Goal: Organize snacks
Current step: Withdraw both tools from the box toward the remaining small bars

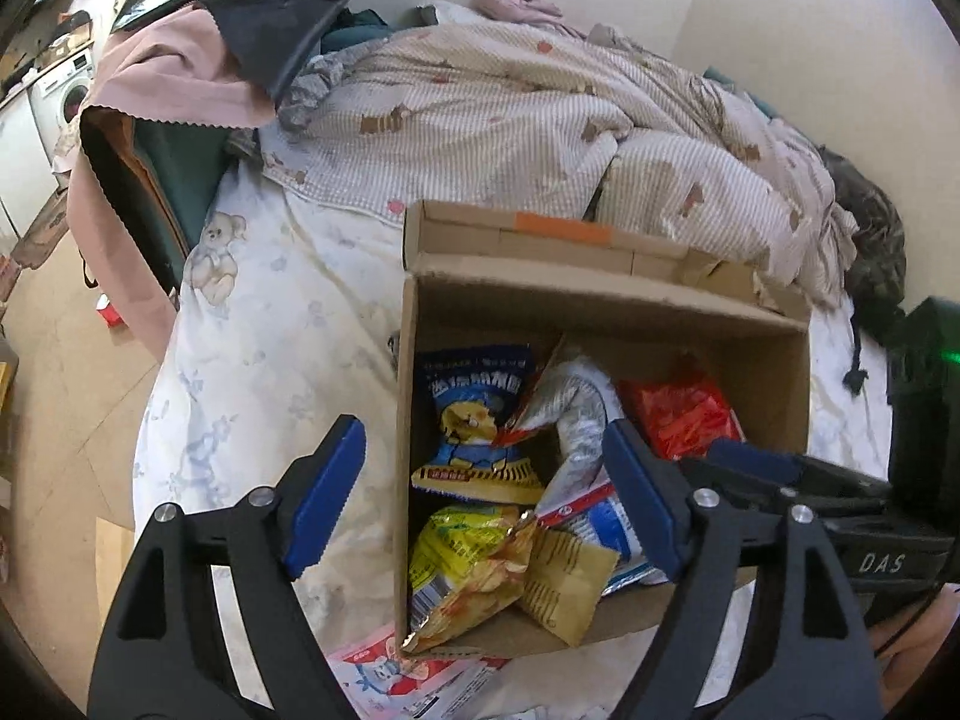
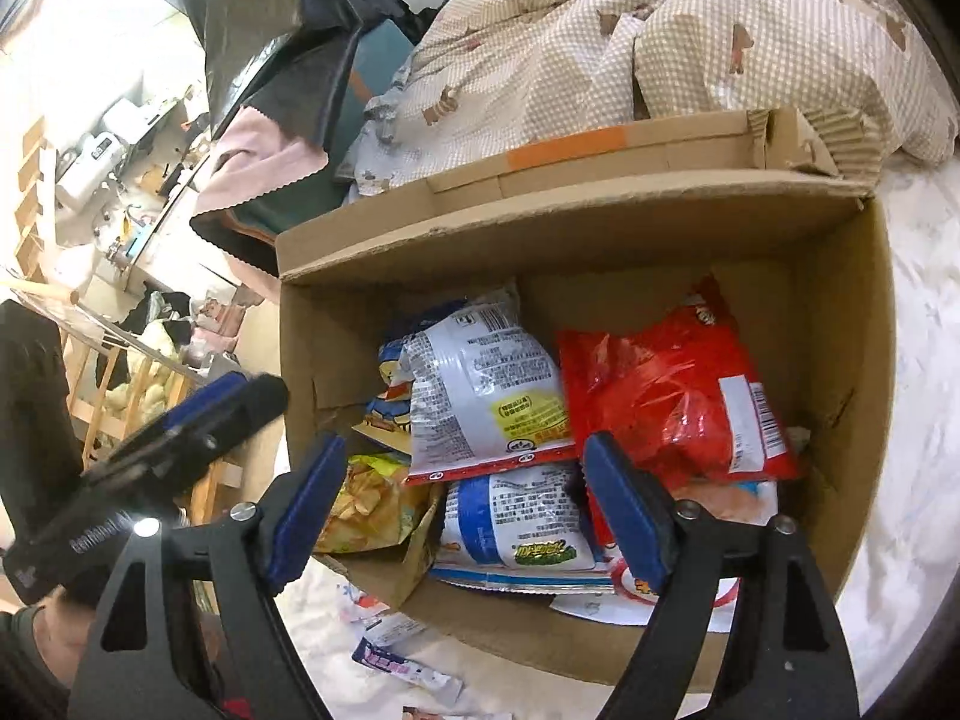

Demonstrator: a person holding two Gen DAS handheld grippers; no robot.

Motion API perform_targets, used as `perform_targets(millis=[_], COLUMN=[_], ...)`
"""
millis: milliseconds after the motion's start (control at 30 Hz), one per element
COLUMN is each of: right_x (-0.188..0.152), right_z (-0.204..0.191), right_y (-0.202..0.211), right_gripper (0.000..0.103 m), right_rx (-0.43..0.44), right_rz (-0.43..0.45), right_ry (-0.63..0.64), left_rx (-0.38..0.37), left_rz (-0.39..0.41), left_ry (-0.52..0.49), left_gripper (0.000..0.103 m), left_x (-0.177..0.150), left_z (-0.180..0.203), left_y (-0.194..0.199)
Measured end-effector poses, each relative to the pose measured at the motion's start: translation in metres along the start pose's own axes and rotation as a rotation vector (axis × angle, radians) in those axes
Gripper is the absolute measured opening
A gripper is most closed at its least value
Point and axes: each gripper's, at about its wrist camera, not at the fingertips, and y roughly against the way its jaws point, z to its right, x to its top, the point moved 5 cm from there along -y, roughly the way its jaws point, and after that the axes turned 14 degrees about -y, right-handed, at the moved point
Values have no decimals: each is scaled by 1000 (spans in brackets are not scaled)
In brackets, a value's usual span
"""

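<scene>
Both grippers' fingers (image 1: 327, 492) wide, empty

Snack packets (image 2: 492, 396) lie piled in the cardboard box (image 2: 852, 312) on the bed (image 1: 270, 324), quilt (image 1: 510, 102) behind.

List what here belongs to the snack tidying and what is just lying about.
Part of the job:
- cardboard box
- red packet in the box
- white packet in the box
- yellow packet in the box
- loose packet on the sheet by the box

Lying about:
- checked quilt
- pink cloth
- washing machine
</scene>
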Motion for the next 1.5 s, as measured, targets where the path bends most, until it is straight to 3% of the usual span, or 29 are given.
perform_targets(millis=[233, 567, 800, 1233, 1300, 1367, 1500], right_x=[6, -7, -31, -98, -108, -120, -135], right_z=[-5, -10, -7, -5, -3, 1, 14], right_y=[0, 38, 60, 76, 76, 75, 67], right_gripper=[84, 84, 84, 86, 86, 86, 86], right_rx=[-10, -37, -67, -57, -55, -64, -92], right_rz=[22, 92, 137, 92, 78, 63, 15], right_ry=[-9, -4, -12, -73, -82, -90, -118], left_rx=[15, 29, 39, 41, 47, 81, 94], left_rz=[23, 15, 7, 21, 42, 69, 59], left_ry=[-28, 11, 20, -1, -8, -17, -23], left_gripper=[79, 79, 79, 79, 83, 99, 102], left_x=[-2, -17, -34, -78, -82, -88, -105], left_z=[-1, -5, -4, -6, -8, -9, -11], left_y=[6, 23, 44, 90, 102, 114, 124])
